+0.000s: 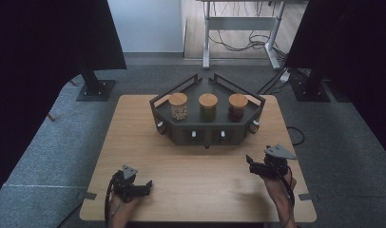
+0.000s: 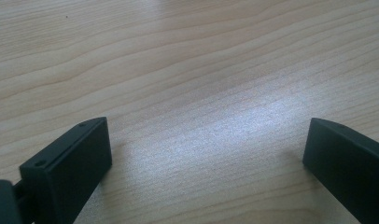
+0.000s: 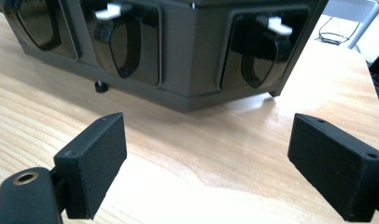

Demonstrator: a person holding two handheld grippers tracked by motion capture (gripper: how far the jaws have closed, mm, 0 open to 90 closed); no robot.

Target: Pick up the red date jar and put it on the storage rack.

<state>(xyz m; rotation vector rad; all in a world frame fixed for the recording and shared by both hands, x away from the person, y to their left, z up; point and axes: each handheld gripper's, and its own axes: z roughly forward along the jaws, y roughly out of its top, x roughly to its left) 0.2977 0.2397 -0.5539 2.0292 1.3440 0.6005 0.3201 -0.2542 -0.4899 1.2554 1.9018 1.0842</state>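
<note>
High view: both claws (left [image 1: 146,184], right [image 1: 249,162]) gape empty over wooden table [image 1: 134,142].

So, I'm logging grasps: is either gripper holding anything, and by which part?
Nothing is held. The left gripper and right gripper both stand open over bare table.
</note>
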